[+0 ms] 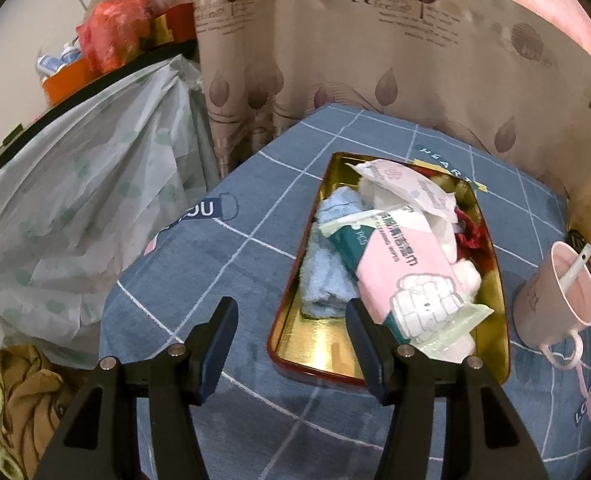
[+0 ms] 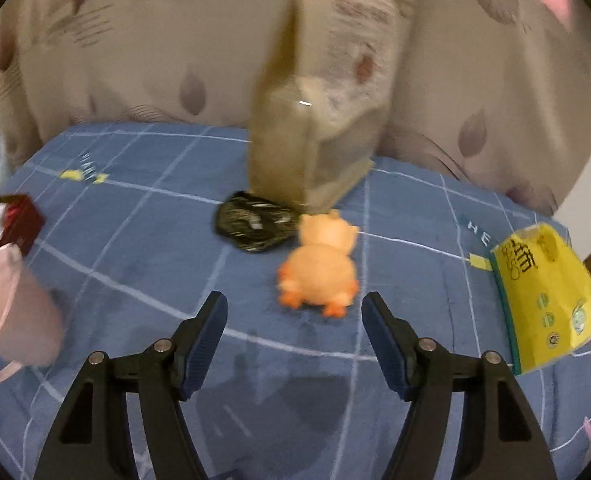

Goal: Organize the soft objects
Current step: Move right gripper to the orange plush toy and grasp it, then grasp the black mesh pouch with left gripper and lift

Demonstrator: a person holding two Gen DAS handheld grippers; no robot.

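Note:
A gold-lined tin tray (image 1: 495, 308) with a red rim lies on the blue checked cloth. It holds a light blue towel (image 1: 327, 276), a pink-and-white wipes pack (image 1: 411, 280), a white packet (image 1: 403, 184) and a red cloth (image 1: 473, 234). My left gripper (image 1: 291, 312) hovers open over the tray's near left corner, nothing between its pads. In the right wrist view an orange soft toy (image 2: 319, 272) sits on the cloth just ahead of my right gripper (image 2: 295, 308), which stands open and empty. A yellow tissue pack (image 2: 547, 300) lies at the right edge.
A pink mug (image 1: 555, 300) with a spoon stands right of the tray, also seen as the mug (image 2: 11, 308) at left. A tan paper bag (image 2: 323, 120) stands behind the toy, a black coiled item (image 2: 255, 224) at its foot. Curtain behind; plastic sheet (image 1: 75, 208) left.

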